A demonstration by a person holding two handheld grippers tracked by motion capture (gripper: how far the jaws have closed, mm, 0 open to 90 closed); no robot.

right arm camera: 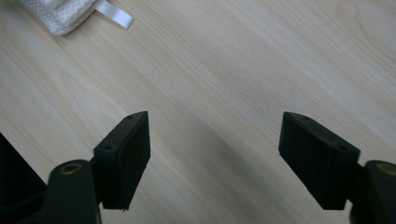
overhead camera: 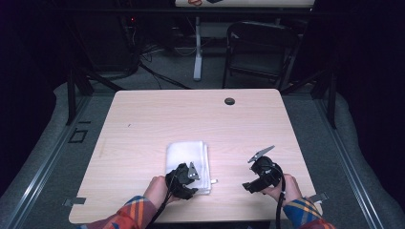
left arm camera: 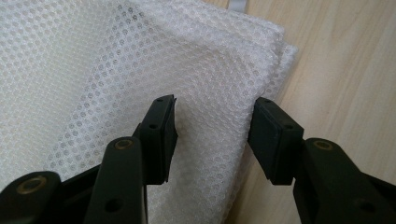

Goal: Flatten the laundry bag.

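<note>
Two forearms in plaid sleeves are coming in over the table's near edge, each hand holding one claw. One folded white cloth is lying near the middle of the near edge, its long axis running from near edge to far edge, with a small white tab sticking out of its near right corner; no writing is readable on the tab. The left claw is hovering over the cloth's near end, jaws spread apart above the mesh weave close to the folded edge, gripping nothing. The right claw is hanging open over bare wood toward the near right corner, well apart from the cloth. One dark round cap is sitting near the far edge.
</note>
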